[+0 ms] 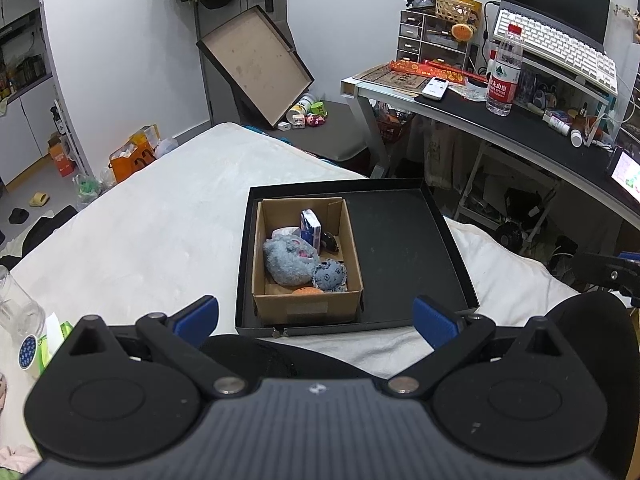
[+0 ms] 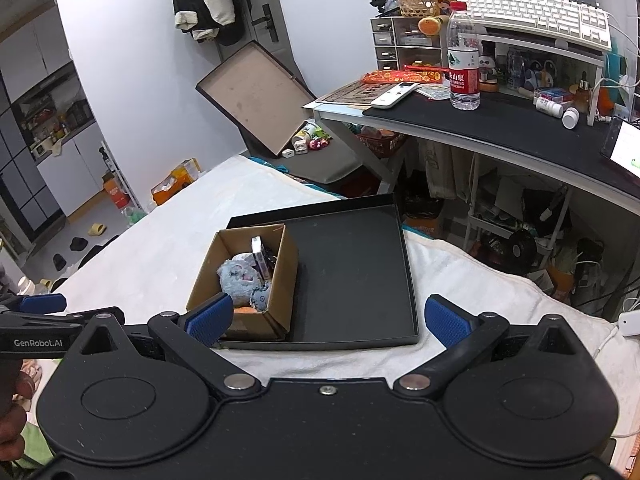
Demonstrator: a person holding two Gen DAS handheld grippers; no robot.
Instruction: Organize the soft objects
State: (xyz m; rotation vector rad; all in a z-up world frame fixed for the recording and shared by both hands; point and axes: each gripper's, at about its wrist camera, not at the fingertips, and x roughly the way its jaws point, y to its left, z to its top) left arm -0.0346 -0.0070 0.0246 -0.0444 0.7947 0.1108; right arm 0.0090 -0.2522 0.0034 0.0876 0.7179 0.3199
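Note:
A cardboard box (image 1: 306, 306) stands in the left part of a black tray (image 1: 400, 248) on the white bed. In the box lie a large blue plush (image 1: 288, 260), a small blue round plush (image 1: 330, 276), an orange soft thing (image 1: 307, 291), a blue-and-white carton (image 1: 311, 227) and a small dark object (image 1: 330, 241). My left gripper (image 1: 316, 318) is open and empty, just in front of the tray. My right gripper (image 2: 326, 318) is open and empty, over the tray's near edge (image 2: 320, 344). The box (image 2: 256, 320) and the large plush (image 2: 238, 278) show there too.
A desk (image 1: 500, 120) with a water bottle (image 1: 505, 72), keyboard and clutter stands at the right. A tilted box lid (image 1: 256, 64) leans at the bed's far end. A clear bottle (image 1: 18, 320) lies at the left. The left gripper's finger (image 2: 40, 304) shows at the left edge.

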